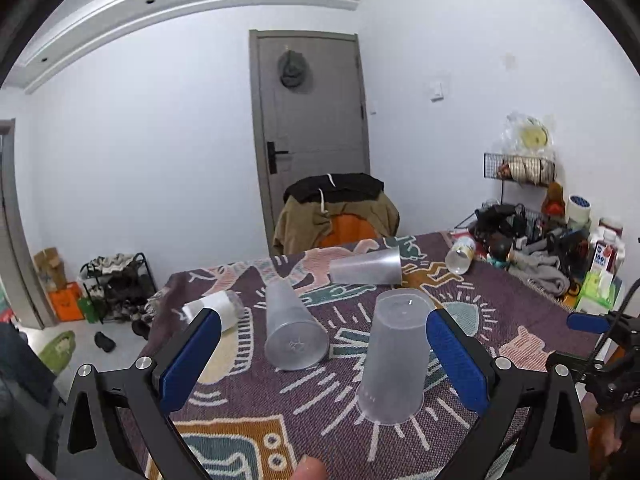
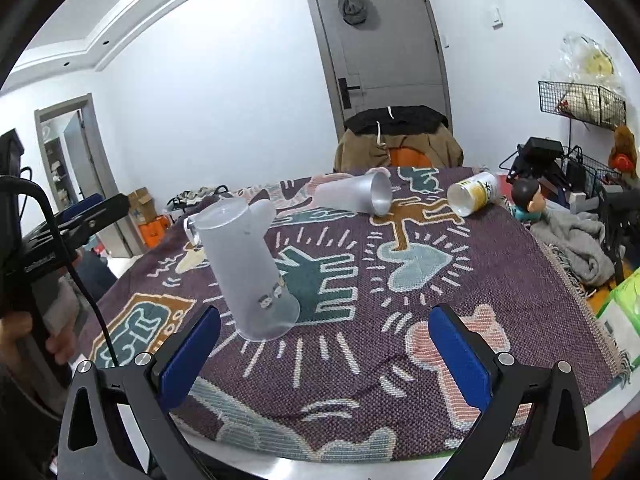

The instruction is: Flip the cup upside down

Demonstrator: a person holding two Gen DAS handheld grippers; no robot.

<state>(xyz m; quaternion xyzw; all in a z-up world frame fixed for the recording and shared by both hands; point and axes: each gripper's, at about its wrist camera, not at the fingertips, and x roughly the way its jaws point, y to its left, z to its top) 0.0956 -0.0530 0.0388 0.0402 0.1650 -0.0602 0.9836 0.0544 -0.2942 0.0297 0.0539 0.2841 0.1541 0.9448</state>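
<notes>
**Cup already mouth-down, both hand-held grippers spread wide**

Cup (image 1: 394, 354) first: frosted, thin-walled plastic, tall and tapered, and by the look of it very light. Expect it to skid on a nudge and flex under a hard pinch, so the sensible hold is across the mid-wall, both pads square on the taper, squeezing only gently. It won't shatter, but it tips easily.

Now the left hand-held gripper (image 1: 320, 354). Its blue pads are spread far apart, nothing pinched. The cup stands between them, nearer the right-side pad (image 1: 456, 360); from the left wrist view I can't tell whether that pad touches the wall or sits just beside it. The cup rests mouth-down on the patterned cloth (image 1: 520, 312) covering the surface, base up, leaning slightly in this lens.

Across to the right hand-held gripper (image 2: 324, 356): also wide open, holding nothing, hovering near the front edge of the surface, with the same cup (image 2: 252, 268) just beyond its left pad and apart from it.

Further out, a second frosted cup (image 1: 292, 328) lies on its side just left of the standing one, a third (image 1: 366, 266) lies on its side farther back, and a white-wrapped cup (image 1: 216, 310) lies at the left edge. A yellow-and-white cup (image 2: 474, 196) lies tipped near the clutter at the right.

My read: this cup's flip looks done, and the others await.
</notes>
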